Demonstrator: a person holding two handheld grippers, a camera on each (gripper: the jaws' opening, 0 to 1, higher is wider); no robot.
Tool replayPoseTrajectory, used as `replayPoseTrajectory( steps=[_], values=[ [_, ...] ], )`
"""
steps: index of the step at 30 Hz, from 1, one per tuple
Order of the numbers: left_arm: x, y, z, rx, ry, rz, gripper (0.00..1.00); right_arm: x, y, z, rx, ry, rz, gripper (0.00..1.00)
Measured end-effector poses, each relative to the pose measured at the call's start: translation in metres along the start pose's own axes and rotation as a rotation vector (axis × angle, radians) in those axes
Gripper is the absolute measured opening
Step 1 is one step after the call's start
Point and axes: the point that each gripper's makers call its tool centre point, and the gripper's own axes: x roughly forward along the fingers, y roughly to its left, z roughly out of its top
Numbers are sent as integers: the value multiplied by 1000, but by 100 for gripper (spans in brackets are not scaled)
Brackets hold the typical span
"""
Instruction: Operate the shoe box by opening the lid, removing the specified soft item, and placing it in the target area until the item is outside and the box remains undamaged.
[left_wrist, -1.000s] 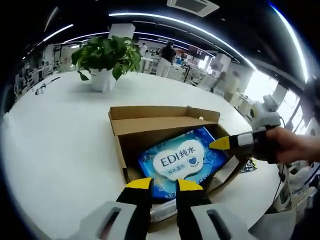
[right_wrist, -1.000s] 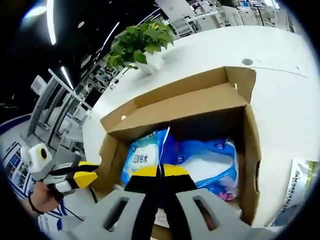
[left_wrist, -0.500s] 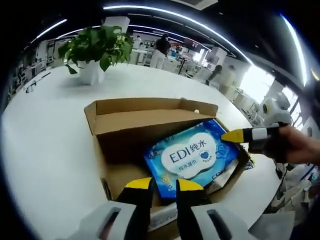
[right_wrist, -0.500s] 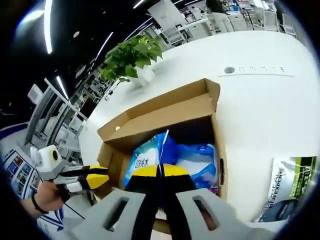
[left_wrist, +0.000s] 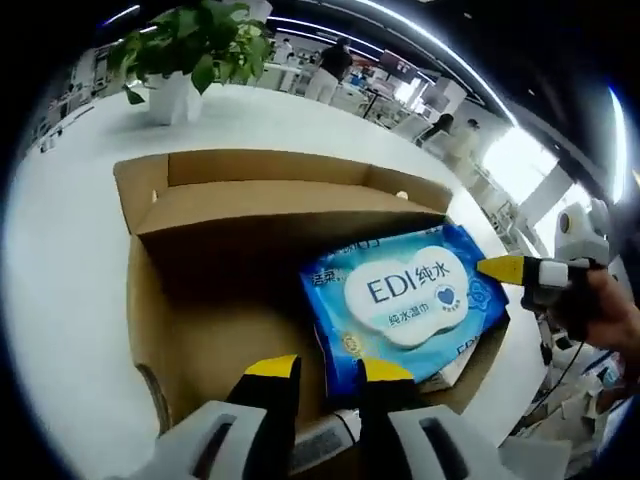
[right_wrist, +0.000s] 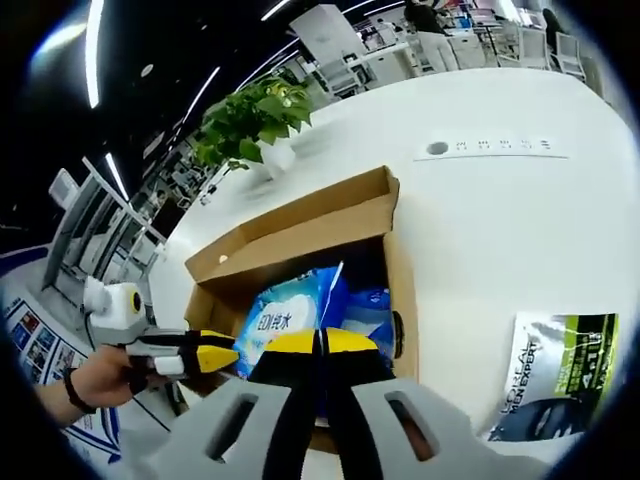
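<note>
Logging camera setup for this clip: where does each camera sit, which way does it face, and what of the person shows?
Left gripper view: rides on the left tongs, looking down into the open shoe box at the blue wipes pack; the right tongs and the hand holding them enter from the right.
Right gripper view: rides on the right tongs, shut on the wipes pack, facing the box from its other side; the left tongs and a hand enter from the left.
Shared: box, pack, potted plant, white table.

A wide white table (right_wrist: 520, 230) carries a potted plant (left_wrist: 185, 55); beyond lie office desks (right_wrist: 440, 45), long ceiling light strips (right_wrist: 97, 40) and a bright window (left_wrist: 515, 160)
</note>
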Motion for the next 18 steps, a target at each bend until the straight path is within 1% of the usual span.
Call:
replayPoseTrajectory(
  steps=[2, 5, 12, 15, 16, 18],
  values=[
    [1, 0, 0, -4, 2, -2, 22, -1, -3, 1, 7, -1, -2, 0],
    [3, -6, 3, -32, -5, -40, 21, -2, -6, 1, 12, -2, -4, 0],
    [11, -14, 3, -63, 17, -95, 17, -2, -8, 0, 19, -1, 0, 0],
    [13, -14, 2, -74, 20, -97, 16, -1, -7, 0, 30, -4, 6, 0],
    [14, -13, 1, -83, 21, -96, 15, -1, -6, 0, 13, -5, 11, 0],
    [14, -13, 2, -79, 16, -98, 10, 0, -5, 0, 0, -5, 13, 0]
  ],
)
